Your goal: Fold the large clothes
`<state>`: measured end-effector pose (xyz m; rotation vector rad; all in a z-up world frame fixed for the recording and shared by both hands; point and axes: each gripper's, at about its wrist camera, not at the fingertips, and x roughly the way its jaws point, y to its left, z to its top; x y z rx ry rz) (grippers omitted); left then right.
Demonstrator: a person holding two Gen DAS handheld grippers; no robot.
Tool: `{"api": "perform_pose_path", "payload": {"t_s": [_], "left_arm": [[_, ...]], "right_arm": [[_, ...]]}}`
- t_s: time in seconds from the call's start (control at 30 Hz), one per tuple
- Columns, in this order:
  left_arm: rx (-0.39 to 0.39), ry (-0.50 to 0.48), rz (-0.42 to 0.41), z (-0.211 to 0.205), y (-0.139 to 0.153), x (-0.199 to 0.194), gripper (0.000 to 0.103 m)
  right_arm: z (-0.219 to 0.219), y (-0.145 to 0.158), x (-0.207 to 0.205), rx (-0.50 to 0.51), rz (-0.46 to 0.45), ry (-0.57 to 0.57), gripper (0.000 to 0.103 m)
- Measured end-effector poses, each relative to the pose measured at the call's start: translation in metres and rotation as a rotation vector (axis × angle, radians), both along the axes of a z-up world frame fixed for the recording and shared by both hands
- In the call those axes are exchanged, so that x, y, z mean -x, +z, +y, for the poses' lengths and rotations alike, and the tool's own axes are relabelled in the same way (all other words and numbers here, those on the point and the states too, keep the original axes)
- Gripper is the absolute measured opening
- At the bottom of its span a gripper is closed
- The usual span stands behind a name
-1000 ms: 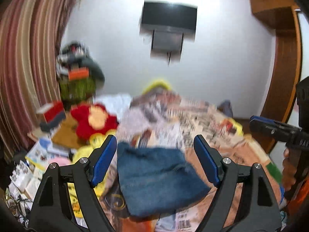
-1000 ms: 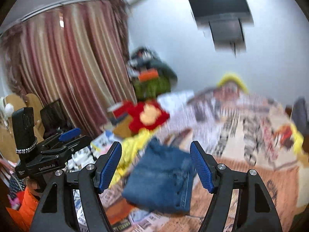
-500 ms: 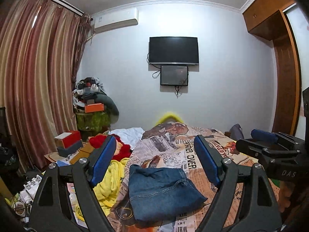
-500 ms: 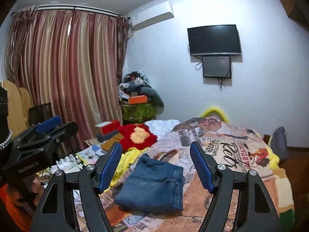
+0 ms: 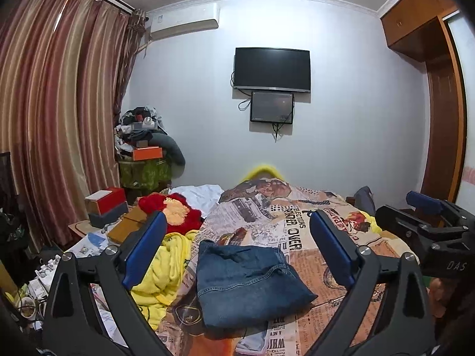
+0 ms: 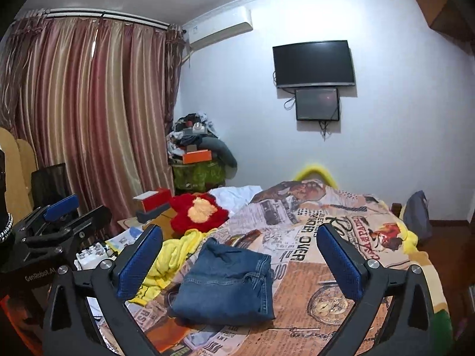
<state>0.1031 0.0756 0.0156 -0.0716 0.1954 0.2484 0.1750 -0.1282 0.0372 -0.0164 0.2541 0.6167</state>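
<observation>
A folded pair of blue jeans [image 5: 246, 281] lies on the near part of the bed [image 5: 323, 231], on a bedspread printed with newspaper pages and pictures. The denim bundle sits a little left of the bed's middle, its left edge just beside a crumpled yellow blanket [image 5: 166, 267] that spills over the bed's left side. Both claws hang above the near end of the bed, well clear of the jeans, with nothing between their blue pads. The left claw [image 5: 237, 252] has its jaws spreading apart, and the jeans show through the gap, farther off on the bedspread. The right claw [image 6: 240, 261] is likewise opening wide and grips nothing; in its view the jeans [image 6: 228, 287] lie ahead and below. Each claw appears at the edge of the other's camera: the right one at the right border of the left view, the left one at the left border of the right view. A red plush toy [image 6: 199, 210] rests at the far left of the bed, beyond the yellow blanket. A dark television [image 5: 271, 69] hangs on the far wall, with striped curtains [image 5: 59, 103] to its left.
</observation>
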Motion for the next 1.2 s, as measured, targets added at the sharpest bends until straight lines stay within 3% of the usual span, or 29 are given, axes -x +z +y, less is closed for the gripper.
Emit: {"api": "perform_pose_path", "payload": {"t_s": [1.2], "left_arm": [[0.019,-0.027,0.018,-0.0007,-0.0033,-0.0089,0.101]], "right_arm": [[-0.0022,-0.0008,0.0010,0.011,0.006,-0.031,0.103]]}}
